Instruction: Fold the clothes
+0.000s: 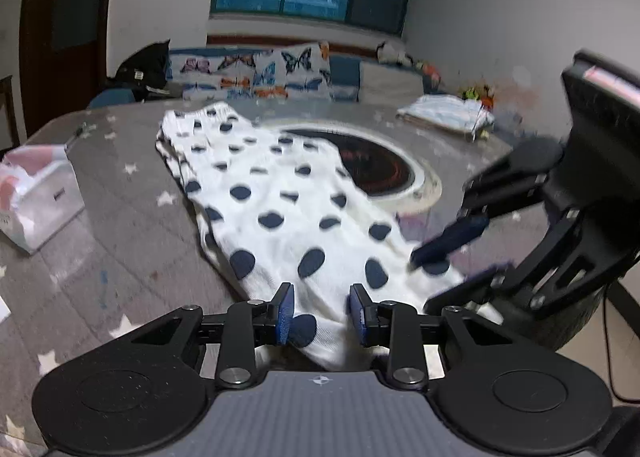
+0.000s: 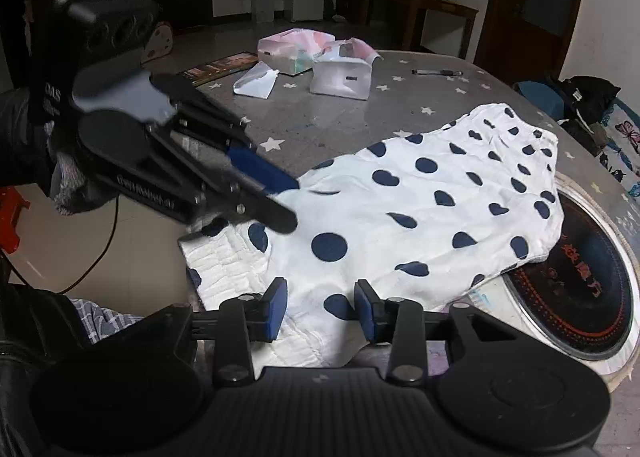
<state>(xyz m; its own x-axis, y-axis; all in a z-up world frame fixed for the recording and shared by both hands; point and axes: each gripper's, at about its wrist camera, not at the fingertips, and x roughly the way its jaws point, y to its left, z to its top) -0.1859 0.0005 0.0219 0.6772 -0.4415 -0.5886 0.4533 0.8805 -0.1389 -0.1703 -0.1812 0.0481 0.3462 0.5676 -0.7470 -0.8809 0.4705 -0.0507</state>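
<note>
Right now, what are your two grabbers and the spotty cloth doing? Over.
Left gripper and right gripper open, jaws astride near edge of polka-dot garment. Garment flat on table, far part overlapping round hotplate. Nothing blocking.

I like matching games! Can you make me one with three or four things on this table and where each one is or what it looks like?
Things:
1. spotted cloth
2. pen
3. round black burner
4. folded pale cloth

Clues:
A. set into the table, partly covered
B. lying alone at the far edge
C. white with dark blue dots
D. stacked at the far right of the table

Pairs: 1-C, 2-B, 3-A, 4-D
</note>
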